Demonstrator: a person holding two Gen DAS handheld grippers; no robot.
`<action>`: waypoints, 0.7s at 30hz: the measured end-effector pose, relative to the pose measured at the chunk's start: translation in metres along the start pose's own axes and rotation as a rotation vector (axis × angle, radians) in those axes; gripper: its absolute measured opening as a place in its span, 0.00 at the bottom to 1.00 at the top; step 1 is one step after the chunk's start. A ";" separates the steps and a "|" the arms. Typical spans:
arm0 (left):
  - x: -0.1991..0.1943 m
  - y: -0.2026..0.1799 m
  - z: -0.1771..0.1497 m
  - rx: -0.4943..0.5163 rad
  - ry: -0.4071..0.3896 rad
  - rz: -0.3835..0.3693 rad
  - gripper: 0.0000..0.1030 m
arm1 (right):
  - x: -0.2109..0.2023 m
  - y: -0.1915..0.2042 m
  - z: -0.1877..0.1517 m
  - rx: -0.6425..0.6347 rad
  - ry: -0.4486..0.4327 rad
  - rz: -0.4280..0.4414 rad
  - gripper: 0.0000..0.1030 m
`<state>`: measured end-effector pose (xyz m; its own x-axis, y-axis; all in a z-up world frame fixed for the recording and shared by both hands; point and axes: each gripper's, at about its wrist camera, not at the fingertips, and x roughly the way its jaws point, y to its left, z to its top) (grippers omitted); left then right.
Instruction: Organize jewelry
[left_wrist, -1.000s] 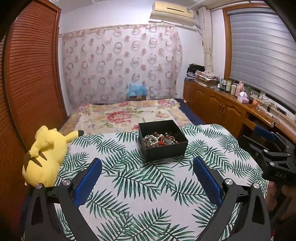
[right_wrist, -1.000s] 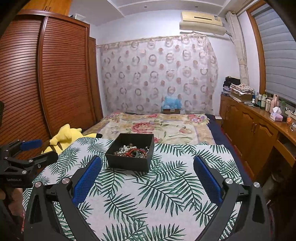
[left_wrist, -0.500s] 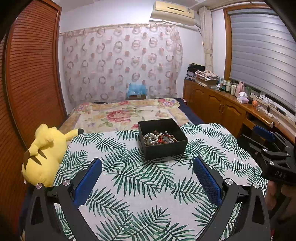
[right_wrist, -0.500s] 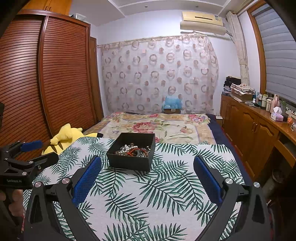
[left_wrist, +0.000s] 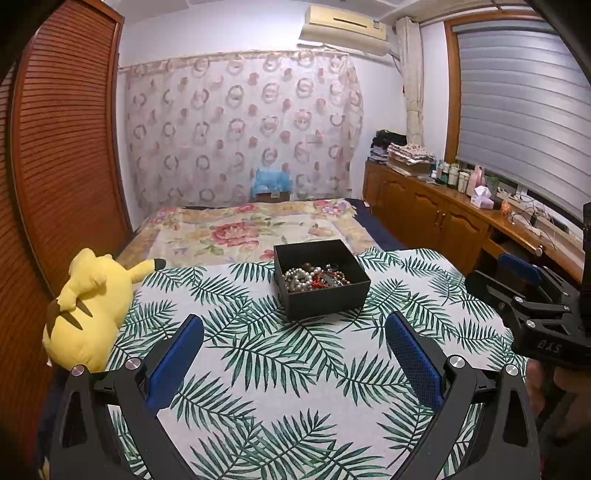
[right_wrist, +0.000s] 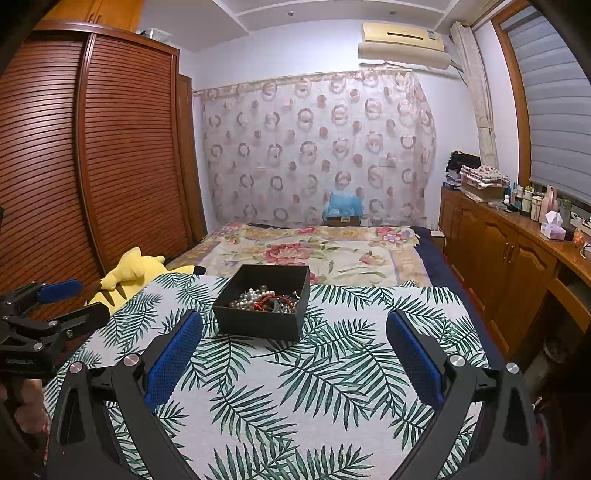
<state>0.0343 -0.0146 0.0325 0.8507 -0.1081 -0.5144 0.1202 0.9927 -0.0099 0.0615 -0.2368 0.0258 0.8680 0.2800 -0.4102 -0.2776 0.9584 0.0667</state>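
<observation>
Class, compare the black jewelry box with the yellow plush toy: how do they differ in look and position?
The black jewelry box is rigid, square and open-topped, holding tangled beads; the yellow plush toy is soft, rounded and holds nothing. The box sits mid-table; the plush lies on its side at the table's left edge. Neither is touched by a gripper.

A yellow plush toy lies at nine o'clock beside the palm-leaf cloth covering the desk. A floral bedspread stretches toward a circle-patterned curtain at twelve o'clock; a wooden sideboard with bottles lines three o'clock.
</observation>
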 end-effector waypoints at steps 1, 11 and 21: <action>0.000 0.000 0.000 0.001 -0.001 0.000 0.92 | 0.000 0.000 0.000 -0.001 0.000 -0.001 0.97; -0.005 -0.003 0.001 -0.004 0.000 -0.006 0.92 | 0.000 0.001 -0.001 0.001 0.000 0.001 0.97; -0.005 -0.004 0.001 -0.005 0.001 -0.007 0.92 | 0.000 0.002 -0.001 0.003 0.001 0.003 0.97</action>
<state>0.0299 -0.0184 0.0359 0.8496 -0.1146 -0.5149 0.1231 0.9922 -0.0177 0.0608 -0.2344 0.0248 0.8667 0.2828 -0.4110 -0.2790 0.9577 0.0707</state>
